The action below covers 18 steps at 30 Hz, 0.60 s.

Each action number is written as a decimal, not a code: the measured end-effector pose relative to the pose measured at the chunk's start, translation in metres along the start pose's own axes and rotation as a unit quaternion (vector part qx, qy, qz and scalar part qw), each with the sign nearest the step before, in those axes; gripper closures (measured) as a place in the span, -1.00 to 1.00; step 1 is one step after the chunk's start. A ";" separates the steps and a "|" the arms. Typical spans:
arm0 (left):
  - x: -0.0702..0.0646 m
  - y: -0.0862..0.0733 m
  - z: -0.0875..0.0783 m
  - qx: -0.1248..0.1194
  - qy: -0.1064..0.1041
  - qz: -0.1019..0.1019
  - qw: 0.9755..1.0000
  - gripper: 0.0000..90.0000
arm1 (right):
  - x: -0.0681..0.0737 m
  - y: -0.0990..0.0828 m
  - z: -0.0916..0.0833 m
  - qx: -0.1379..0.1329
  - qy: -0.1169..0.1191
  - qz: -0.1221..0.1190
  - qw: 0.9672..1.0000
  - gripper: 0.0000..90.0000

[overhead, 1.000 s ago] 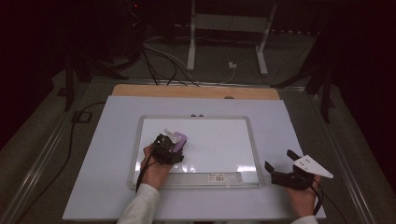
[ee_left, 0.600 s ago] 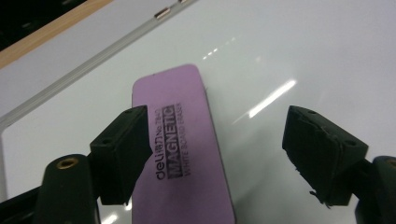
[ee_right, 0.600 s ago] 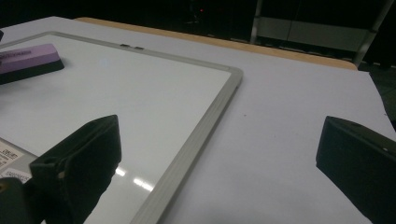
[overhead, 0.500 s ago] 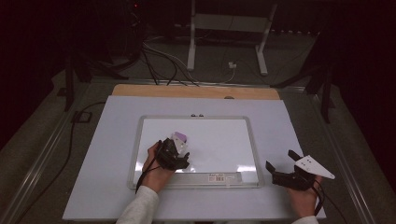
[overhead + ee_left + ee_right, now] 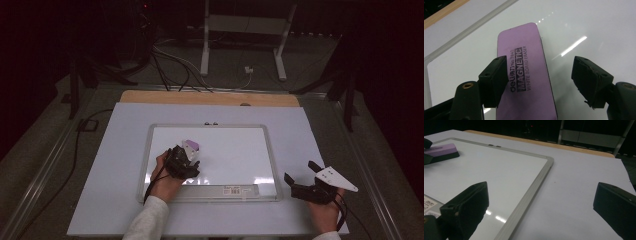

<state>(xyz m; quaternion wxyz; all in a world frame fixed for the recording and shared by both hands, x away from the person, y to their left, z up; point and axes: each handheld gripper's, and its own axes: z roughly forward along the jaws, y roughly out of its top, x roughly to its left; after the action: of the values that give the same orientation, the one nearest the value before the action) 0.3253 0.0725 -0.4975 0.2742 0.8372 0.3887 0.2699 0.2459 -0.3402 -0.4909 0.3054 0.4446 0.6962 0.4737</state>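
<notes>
The whiteboard (image 5: 210,131) lies flat in the middle of the pale table (image 5: 110,150), and everything here is told from that board. On the left half of the board sits a purple eraser (image 5: 190,145), flat on the white face, a little way in from the board's left rim. The left gripper (image 5: 186,161) is right at the near end of the eraser. In the left gripper view the eraser (image 5: 525,75) lies between the two black jaws, but the jaws stand apart: one jaw is at the eraser's left edge, and the other is well off to the right with bare white board between it and the eraser. The jaws have just been opening and then closing a bit, and they do not squeeze the eraser now. So the step in hand looks like wiping the board, at the point where the eraser has to be gripped again. The next move most likely needs the jaws to slide over so the eraser sits in the middle, then close on its long sides, so it can be pushed across the board. Off the board's right side, past its near right corner, the right gripper (image 5: 306,181) rests over the table with its jaws wide apart and nothing in them.
</notes>
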 end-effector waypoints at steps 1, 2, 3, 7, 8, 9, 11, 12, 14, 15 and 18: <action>0.001 0.000 0.000 0.001 0.004 0.000 1.000 -0.32 | 0.000 0.000 0.000 0.000 0.000 0.000 1.000 -0.99; 0.002 0.000 0.001 0.001 0.009 -0.002 1.000 -0.33 | 0.000 0.000 0.000 0.000 0.000 -0.001 1.000 -0.99; 0.003 0.000 0.002 0.003 0.011 -0.004 1.000 -0.36 | 0.000 0.000 0.000 0.001 0.000 0.000 1.000 -0.99; 0.011 -0.002 0.003 0.006 0.015 -0.014 1.000 -0.37 | 0.000 0.000 0.000 0.000 0.000 0.000 1.000 -0.99; 0.012 -0.002 0.003 0.007 0.019 -0.016 1.000 -0.34 | 0.000 0.000 0.000 0.001 0.000 0.001 1.000 -0.99; 0.014 -0.003 0.003 0.011 0.025 -0.015 1.000 -0.29 | 0.000 0.000 0.001 0.001 0.000 0.000 1.000 -0.99; 0.016 -0.003 0.003 0.012 0.033 -0.018 0.999 -0.18 | 0.000 0.000 0.001 0.001 0.001 0.000 1.000 -0.99; 0.017 -0.004 0.003 0.013 0.038 -0.020 0.999 -0.11 | 0.000 0.000 0.001 0.001 0.000 -0.001 1.000 -0.99; 0.019 -0.004 0.002 0.014 0.040 -0.025 0.999 0.02 | 0.000 0.000 0.001 0.002 0.000 0.000 1.000 -0.99; 0.019 -0.004 0.002 0.013 0.043 -0.025 0.999 0.06 | 0.000 0.000 0.001 0.002 0.000 0.000 1.000 -0.99; 0.020 -0.004 0.001 0.015 0.048 -0.029 0.998 0.18 | 0.000 0.000 0.001 0.002 0.000 0.000 1.000 -0.99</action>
<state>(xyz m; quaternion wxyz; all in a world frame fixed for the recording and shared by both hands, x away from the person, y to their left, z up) 0.3354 0.0907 -0.4964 0.2501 0.8160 0.4292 0.2957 0.2466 -0.3399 -0.4917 0.3044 0.4450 0.6971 0.4727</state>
